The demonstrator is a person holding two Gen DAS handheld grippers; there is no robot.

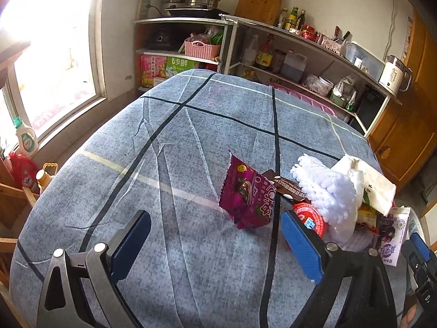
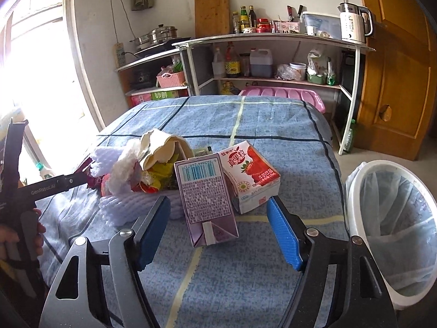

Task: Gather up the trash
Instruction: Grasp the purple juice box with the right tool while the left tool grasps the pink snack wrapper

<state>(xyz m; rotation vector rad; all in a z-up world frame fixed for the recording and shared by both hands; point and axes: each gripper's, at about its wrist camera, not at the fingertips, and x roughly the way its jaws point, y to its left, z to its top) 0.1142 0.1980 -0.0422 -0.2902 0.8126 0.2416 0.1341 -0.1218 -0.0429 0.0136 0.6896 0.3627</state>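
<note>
A pile of trash lies on the blue checked cloth (image 1: 164, 180). In the left wrist view my left gripper (image 1: 215, 235) is open and empty, just short of a magenta snack wrapper (image 1: 245, 199); a red round lid (image 1: 310, 216), white foam netting (image 1: 322, 188) and a cream paper bag (image 1: 366, 180) lie to its right. In the right wrist view my right gripper (image 2: 218, 232) is open around a purple drink carton (image 2: 207, 196) without gripping it. A strawberry milk carton (image 2: 251, 175) lies behind it. The white bin (image 2: 393, 227) with a clear liner stands at the right.
Metal shelves (image 2: 273, 43) with bottles, pots and a kettle stand behind the table. A pink tub (image 2: 281, 93) sits beyond the far edge. A wooden door (image 2: 396, 68) is at the right, a bright window (image 1: 46, 63) at the left.
</note>
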